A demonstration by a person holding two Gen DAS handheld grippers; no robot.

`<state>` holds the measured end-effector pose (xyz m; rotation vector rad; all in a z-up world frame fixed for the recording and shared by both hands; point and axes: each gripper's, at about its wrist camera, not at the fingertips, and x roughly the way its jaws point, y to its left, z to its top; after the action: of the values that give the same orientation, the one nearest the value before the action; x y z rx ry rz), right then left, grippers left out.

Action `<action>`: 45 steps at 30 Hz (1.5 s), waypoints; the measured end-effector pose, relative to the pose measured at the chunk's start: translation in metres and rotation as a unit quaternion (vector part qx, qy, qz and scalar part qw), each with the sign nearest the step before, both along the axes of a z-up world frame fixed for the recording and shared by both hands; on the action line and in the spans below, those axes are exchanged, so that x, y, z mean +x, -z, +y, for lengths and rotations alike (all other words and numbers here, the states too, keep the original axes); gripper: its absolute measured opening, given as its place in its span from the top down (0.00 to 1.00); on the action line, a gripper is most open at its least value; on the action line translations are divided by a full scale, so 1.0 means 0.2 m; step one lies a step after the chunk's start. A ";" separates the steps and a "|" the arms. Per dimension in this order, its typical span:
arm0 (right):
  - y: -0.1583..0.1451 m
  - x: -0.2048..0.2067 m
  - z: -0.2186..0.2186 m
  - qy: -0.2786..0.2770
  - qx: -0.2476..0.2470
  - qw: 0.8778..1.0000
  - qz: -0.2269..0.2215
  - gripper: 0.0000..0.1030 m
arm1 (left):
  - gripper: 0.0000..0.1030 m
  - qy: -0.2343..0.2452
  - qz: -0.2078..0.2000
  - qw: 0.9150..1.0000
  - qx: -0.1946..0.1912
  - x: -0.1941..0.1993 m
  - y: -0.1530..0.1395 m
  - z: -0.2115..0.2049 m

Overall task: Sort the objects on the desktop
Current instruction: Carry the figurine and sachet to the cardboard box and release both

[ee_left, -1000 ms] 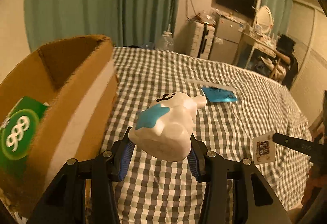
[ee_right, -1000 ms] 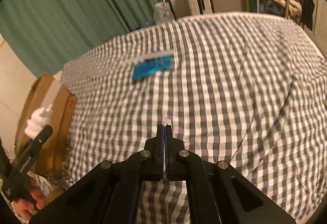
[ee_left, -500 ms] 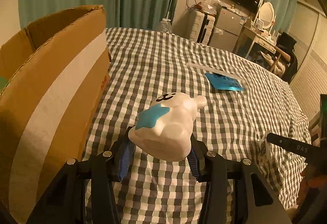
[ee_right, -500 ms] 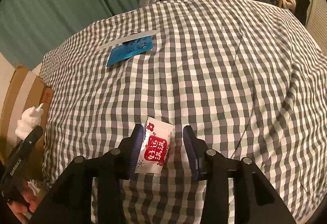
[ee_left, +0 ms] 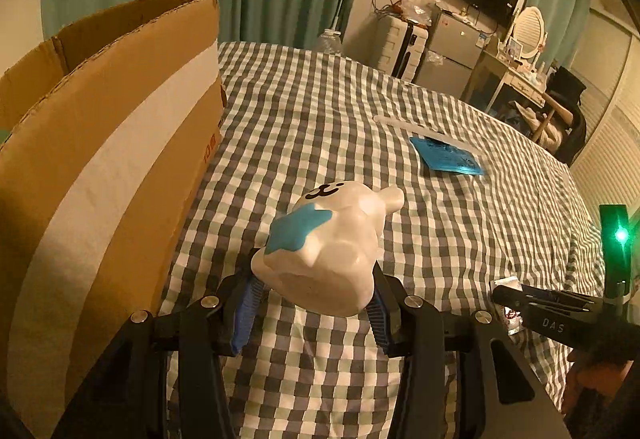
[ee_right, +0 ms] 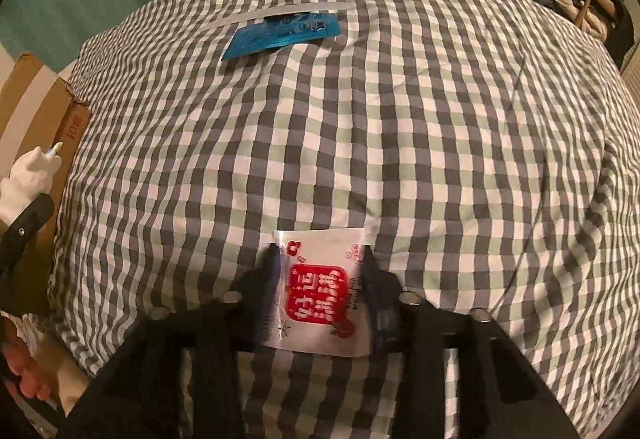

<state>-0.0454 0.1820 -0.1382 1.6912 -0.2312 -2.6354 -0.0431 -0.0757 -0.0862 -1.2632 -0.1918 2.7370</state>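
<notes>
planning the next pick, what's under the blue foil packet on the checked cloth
A long pale strip pokes out beneath the blue foil packet along its far edge, on the checked cloth. The strip's covered part and anything else under the packet are hidden.

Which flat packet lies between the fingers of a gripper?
The white packet with the red label, between the right hand-held gripper fingers; the blue packet lies apart.

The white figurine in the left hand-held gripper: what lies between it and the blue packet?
Only bare checked cloth between white figurine and blue packet, in the left wrist view.
</notes>
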 end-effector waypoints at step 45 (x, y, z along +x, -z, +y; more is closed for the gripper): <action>-0.99 0.04 -0.53 -0.041 0.000 0.970 0.239 0.17 | 0.00 -0.060 0.079 0.993 -0.069 0.18 -0.70 -0.68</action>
<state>-0.0382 0.0752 0.0599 0.9866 -0.1496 -2.8660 -0.0061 -0.2127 0.0541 -1.0912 -0.0674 2.9838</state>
